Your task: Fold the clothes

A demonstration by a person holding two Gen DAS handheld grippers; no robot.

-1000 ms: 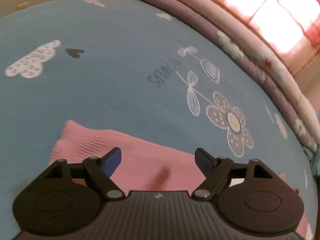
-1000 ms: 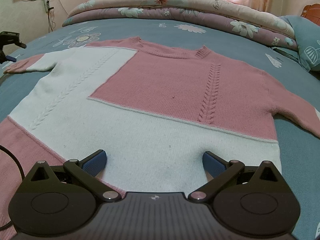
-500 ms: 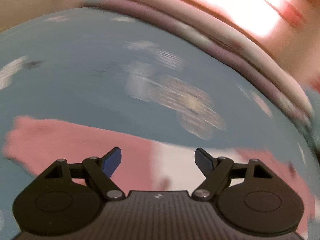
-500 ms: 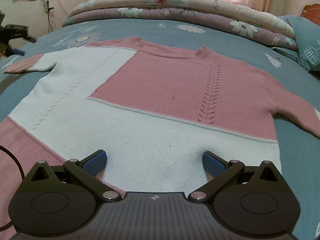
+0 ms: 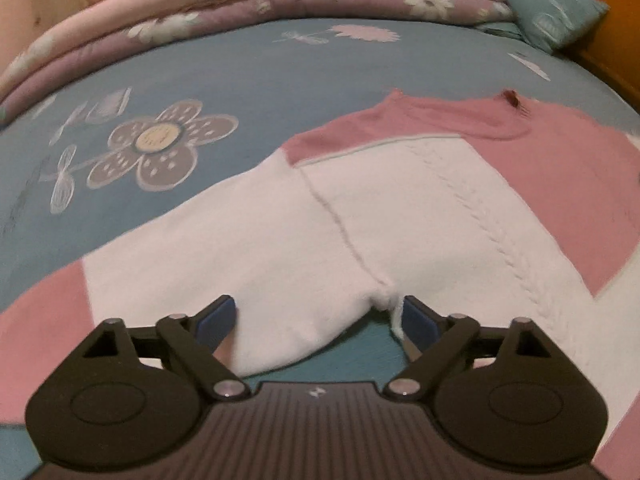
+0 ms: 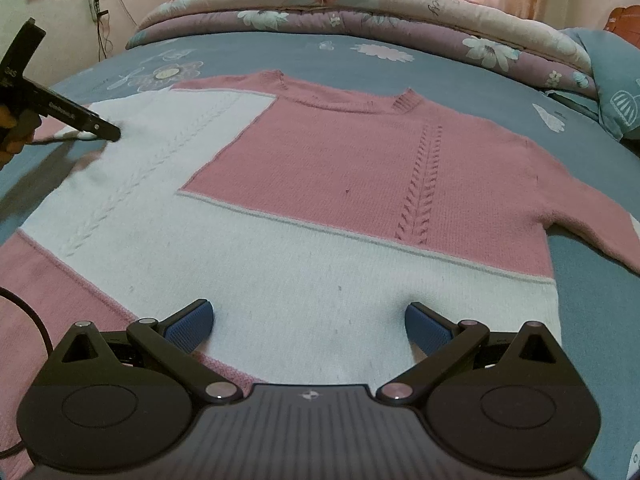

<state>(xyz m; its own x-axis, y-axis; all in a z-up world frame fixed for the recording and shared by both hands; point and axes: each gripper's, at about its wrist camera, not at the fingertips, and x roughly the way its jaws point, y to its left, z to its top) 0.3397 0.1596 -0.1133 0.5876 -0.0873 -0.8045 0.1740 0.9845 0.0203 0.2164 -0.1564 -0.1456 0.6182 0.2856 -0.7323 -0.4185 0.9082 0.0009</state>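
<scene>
The sweater [image 6: 304,208] runs off the right-wrist view's left and right edges, sleeve ends unseen; the person's hand [image 6: 10,136] is mostly cropped at the left.

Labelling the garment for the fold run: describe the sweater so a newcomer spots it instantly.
On the blue flower-printed bedsheet, below the rolled floral quilt, a knit sweater lies spread flat. It is the only garment there, set apart by pink and white colour blocks and cable-knit stripes down the front.
</scene>
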